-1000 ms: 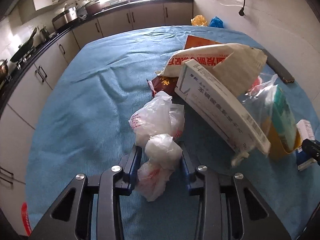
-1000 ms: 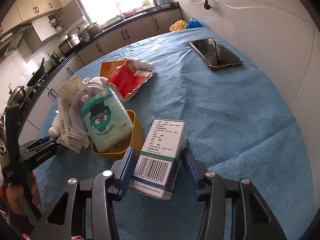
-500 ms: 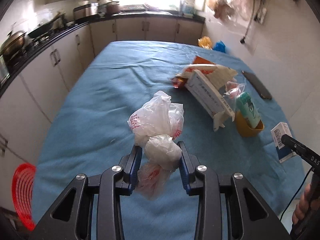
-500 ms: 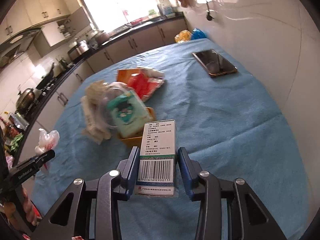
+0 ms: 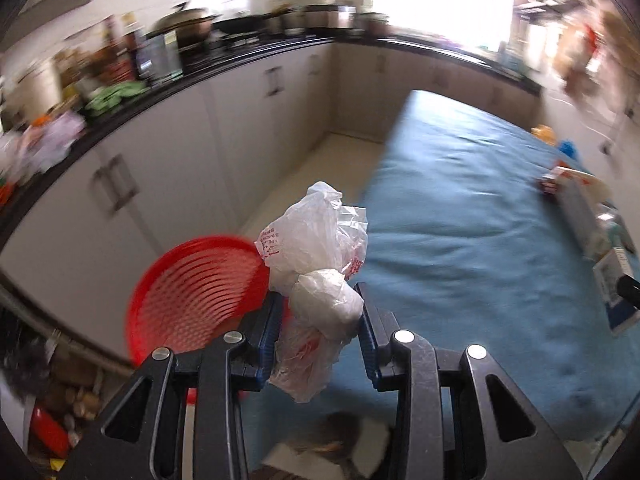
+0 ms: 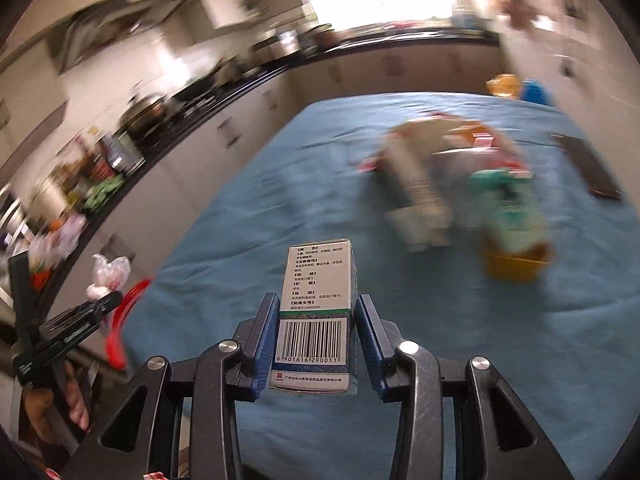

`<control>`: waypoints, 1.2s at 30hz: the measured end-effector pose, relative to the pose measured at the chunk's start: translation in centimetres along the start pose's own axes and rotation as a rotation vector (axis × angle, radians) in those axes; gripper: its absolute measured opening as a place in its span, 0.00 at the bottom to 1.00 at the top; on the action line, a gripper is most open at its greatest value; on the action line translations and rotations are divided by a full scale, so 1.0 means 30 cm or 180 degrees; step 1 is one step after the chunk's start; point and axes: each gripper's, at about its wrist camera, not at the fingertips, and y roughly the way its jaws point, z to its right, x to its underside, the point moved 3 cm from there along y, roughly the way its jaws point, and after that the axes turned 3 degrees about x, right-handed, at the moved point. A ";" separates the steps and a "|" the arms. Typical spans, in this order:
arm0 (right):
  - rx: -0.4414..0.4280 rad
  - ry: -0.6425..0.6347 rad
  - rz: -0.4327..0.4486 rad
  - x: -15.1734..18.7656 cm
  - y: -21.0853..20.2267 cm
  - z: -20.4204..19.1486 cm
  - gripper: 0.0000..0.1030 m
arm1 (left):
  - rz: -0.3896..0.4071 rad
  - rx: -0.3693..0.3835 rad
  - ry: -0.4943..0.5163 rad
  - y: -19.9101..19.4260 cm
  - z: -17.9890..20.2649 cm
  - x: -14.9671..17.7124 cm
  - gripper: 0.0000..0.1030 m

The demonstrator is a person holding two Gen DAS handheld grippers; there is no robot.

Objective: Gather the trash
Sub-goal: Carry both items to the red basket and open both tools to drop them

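Left tongs (image 5: 318,318) grip a knotted bag (image 5: 320,264) off the bench's left edge, beside the red bin (image 5: 196,296). Right tongs (image 6: 316,336) clamp a box (image 6: 316,312) above the bench's near edge. Both await dropping; 1 pile (image 6: 452,184) remains.

The left gripper (image 5: 318,322) has its jaws closed on a knotted white plastic bag (image 5: 320,264), held up in the air. The right gripper (image 6: 317,334) is clamped too — its jaws press both sides of a small barcoded box (image 6: 316,312). The person's left hand (image 6: 52,408) grips the left tool's handle.
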 end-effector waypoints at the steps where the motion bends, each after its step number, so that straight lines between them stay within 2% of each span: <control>1: -0.0067 -0.0075 -0.0050 -0.004 0.026 -0.047 0.41 | -0.0014 -0.0055 -0.0064 0.009 -0.042 0.009 0.33; 5: -0.0363 -0.0409 -0.0213 -0.021 0.131 -0.266 0.41 | -0.0097 -0.0299 -0.0266 0.051 -0.181 0.042 0.33; 13: -0.1030 -0.0855 -0.0413 -0.053 0.325 -0.660 0.41 | -0.0244 -0.0379 -0.0599 0.126 -0.376 0.078 0.33; 18: -0.1284 -0.1038 -0.0591 -0.037 0.461 -0.841 0.41 | -0.0314 -0.0408 -0.0705 0.167 -0.445 0.091 0.33; 22: -0.1339 -0.1085 -0.0773 -0.021 0.565 -0.908 0.41 | -0.0333 -0.0392 -0.0706 0.174 -0.443 0.095 0.34; 28: -0.1376 -0.0986 -0.0944 -0.006 0.644 -0.922 0.43 | -0.0314 -0.0381 -0.0714 0.179 -0.441 0.084 0.35; 30: -0.1419 -0.0910 -0.0993 -0.008 0.662 -0.908 0.43 | -0.0319 -0.0369 -0.0743 0.181 -0.444 0.082 0.38; 33: -0.1484 -0.0821 -0.1056 -0.012 0.673 -0.884 0.52 | -0.0318 -0.0369 -0.0750 0.176 -0.438 0.081 0.46; 36: -0.1485 -0.0784 -0.1057 -0.016 0.671 -0.872 0.54 | -0.0302 -0.0399 -0.0735 0.168 -0.429 0.078 0.53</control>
